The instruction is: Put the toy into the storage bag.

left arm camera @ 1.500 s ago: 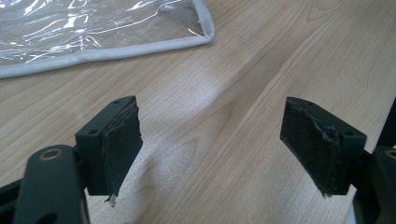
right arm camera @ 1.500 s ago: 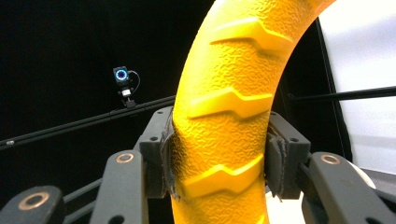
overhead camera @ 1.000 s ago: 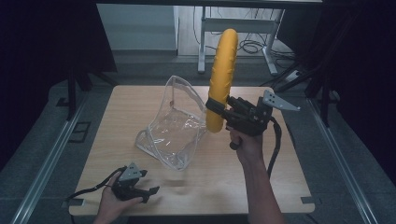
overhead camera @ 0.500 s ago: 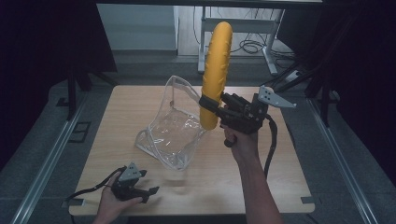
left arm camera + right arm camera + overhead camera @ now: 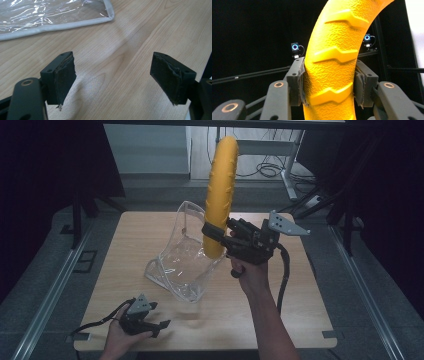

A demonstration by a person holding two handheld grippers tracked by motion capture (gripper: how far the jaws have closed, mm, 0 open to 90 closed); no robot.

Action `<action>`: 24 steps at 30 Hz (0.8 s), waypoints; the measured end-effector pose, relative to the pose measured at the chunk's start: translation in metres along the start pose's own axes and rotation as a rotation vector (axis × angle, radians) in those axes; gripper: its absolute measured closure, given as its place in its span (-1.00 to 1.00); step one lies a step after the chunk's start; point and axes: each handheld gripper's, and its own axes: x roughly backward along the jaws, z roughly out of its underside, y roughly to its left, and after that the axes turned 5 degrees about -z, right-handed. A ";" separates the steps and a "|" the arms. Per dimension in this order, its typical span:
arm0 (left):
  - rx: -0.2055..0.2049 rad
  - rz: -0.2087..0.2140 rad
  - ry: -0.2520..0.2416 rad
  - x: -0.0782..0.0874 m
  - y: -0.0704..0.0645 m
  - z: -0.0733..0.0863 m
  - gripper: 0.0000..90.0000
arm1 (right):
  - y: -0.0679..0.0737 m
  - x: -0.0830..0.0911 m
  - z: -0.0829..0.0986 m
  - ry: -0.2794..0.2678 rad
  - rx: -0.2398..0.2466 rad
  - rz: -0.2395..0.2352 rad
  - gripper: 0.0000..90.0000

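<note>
Your right gripper (image 5: 216,234) has carried the loaf (image 5: 220,195) left since 1 second ago, over the bag (image 5: 182,252) on the table (image 5: 295,285). Its 2 jaws clench the long, yellow, ridged, pebbled loaf upright. Your left gripper (image 5: 159,325), released, rests on pale wood near the clear plastic, grey-edged bag.

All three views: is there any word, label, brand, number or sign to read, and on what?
None can be read.
Yellow baguette-shaped toy, clamped in the right gripper: raised ridges and a grained skin, no lettering.
Clear plastic bag: no print visible.
Left gripper, open over the wooden table: bare black pads, no marking.
Grey plate on the right gripper: holes, no text.
</note>
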 end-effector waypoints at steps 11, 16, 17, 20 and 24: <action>-0.001 -0.004 0.001 0.000 0.000 0.000 -0.55 | 0.002 -0.018 0.011 0.027 -0.029 -0.056 0.12; -0.003 -0.003 0.004 -0.001 0.000 0.001 -0.55 | 0.001 -0.024 0.019 0.043 -0.039 -0.062 0.12; -0.004 -0.003 0.005 -0.001 0.000 0.001 -0.55 | 0.000 -0.026 0.020 0.044 -0.042 -0.063 0.12; -0.005 -0.003 0.007 -0.001 -0.001 0.001 -0.55 | 0.000 -0.028 0.024 0.051 -0.047 -0.068 0.12; -0.008 -0.003 0.008 -0.001 0.000 0.001 -0.55 | -0.002 -0.029 0.028 0.058 -0.058 -0.070 0.12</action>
